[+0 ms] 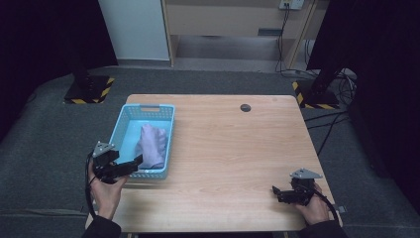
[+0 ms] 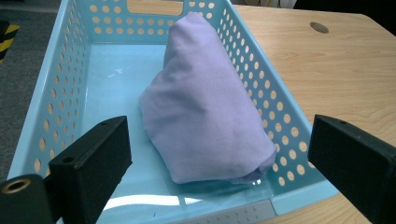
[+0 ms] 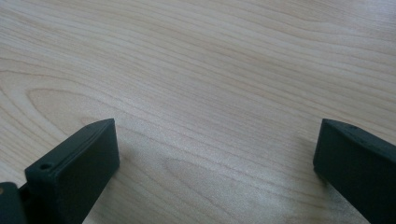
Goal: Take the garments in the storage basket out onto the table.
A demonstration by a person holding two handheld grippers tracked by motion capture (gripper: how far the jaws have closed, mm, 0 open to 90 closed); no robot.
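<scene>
A light blue perforated basket (image 1: 130, 117) (image 2: 60, 79) sits on the left part of the wooden table (image 1: 228, 148). Inside it lies a folded lilac cloth (image 1: 152, 144) (image 2: 205, 112), bunched against the basket's right wall. My left gripper (image 1: 132, 162) (image 2: 219, 163) hovers open at the basket's near edge, jaws wide apart and nothing between them, pointing at the cloth. My right gripper (image 1: 275, 190) (image 3: 215, 163) rests low over bare wood near the front right corner, open and holding nothing.
A small dark round grommet (image 1: 245, 107) (image 2: 319, 27) is set in the tabletop near its far edge. Black stands with yellow-black striped bases (image 1: 89, 89) (image 1: 317, 94) flank the table on the grey floor. Cables (image 1: 332, 124) trail at the right.
</scene>
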